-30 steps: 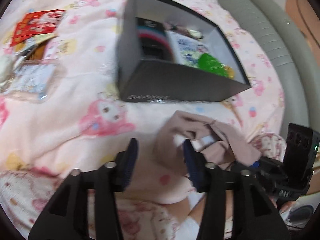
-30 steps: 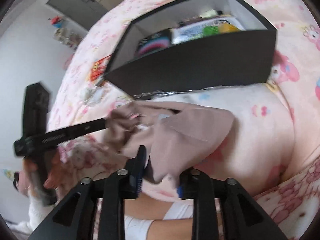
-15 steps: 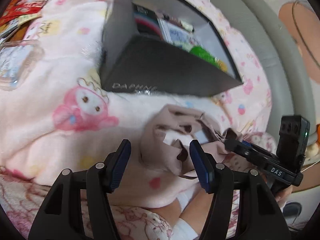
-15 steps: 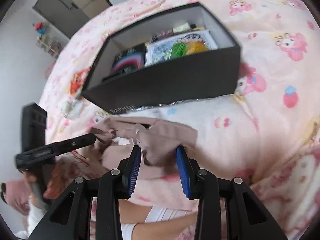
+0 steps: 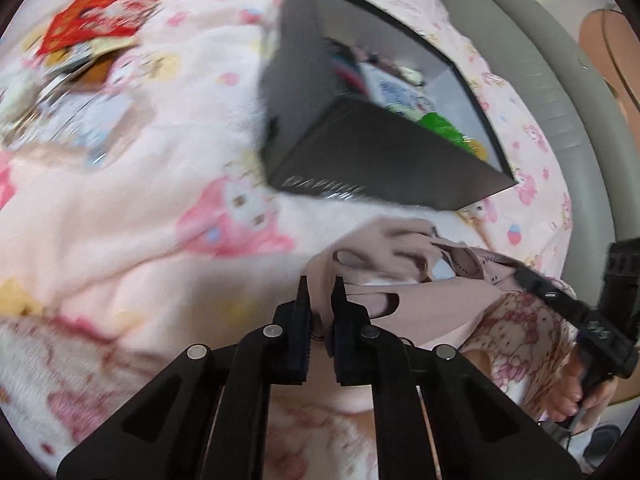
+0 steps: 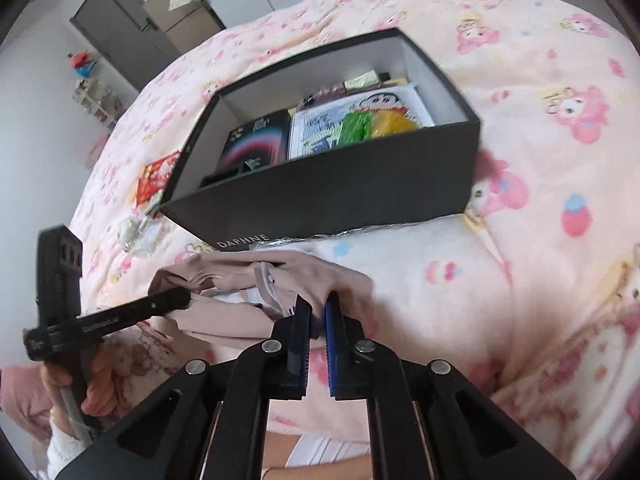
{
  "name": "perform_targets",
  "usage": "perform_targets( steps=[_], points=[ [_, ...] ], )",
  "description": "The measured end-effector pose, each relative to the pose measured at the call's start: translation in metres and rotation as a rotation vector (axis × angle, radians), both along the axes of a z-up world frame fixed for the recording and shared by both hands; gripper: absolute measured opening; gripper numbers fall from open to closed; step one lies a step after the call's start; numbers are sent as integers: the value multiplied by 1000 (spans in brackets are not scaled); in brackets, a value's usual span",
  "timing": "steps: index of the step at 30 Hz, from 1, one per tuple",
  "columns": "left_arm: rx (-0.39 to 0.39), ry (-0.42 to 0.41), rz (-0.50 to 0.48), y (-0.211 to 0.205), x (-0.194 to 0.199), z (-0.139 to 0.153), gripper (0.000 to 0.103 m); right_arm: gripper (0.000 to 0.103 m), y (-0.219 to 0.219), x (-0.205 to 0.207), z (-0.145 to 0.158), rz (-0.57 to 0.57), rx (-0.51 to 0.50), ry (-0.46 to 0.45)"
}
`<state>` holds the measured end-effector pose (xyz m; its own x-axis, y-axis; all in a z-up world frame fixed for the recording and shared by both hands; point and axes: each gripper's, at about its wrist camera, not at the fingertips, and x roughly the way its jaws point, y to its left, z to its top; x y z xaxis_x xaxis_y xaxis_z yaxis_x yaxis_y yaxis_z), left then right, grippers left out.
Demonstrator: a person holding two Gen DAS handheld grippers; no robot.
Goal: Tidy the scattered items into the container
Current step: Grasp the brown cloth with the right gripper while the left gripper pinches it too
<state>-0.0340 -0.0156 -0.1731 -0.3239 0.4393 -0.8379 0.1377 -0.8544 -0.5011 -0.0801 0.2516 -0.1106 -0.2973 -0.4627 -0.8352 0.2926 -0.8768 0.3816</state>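
A beige garment (image 5: 384, 248) lies crumpled on the pink blanket just in front of the black box (image 5: 380, 160). My left gripper (image 5: 322, 284) is shut on the garment's near left edge. In the right wrist view the garment (image 6: 240, 276) stretches between both tools. My right gripper (image 6: 318, 300) has its jaws closing, with a fold of the garment's right end pinched between the pads. The left gripper (image 6: 184, 300) shows there from the side, biting the other end. The black box (image 6: 340, 192) stands open with several items inside.
A red packet (image 5: 96, 26) and a clear plastic packet (image 5: 80, 128) lie on the blanket left of the box. A grey padded bed edge (image 5: 540, 60) runs along the right. Inside the box are a green item (image 6: 354, 126) and a dark carton (image 6: 256, 144).
Both grippers stood open astride the garment and have now closed on it, the left on its left end, the right on its right end.
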Motion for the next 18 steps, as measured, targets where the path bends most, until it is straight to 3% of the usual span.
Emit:
perform_targets(
  steps=[4,6,8,10,12,16,18],
  points=[
    [22,3,70,-9,-4,-3,7,5,12,3,12,-50,62,48],
    [23,15,67,-6,-5,-1,8,6,22,0,10,-83,67,29],
    [32,36,63,-7,-1,3,19,6,21,1,9,-59,10,3],
    [68,52,66,-11,4,3,37,6,13,5,6,-28,-23,-14],
    [97,38,69,-11,2,-2,40,6,2,7,-2,9,-16,-29],
    [27,0,56,2,-6,-10,43,7,-16,3,-26,-2,18,-89],
    [4,-13,49,5,-6,-10,44,19,-27,1,-38,18,-6,-143]
  ],
)
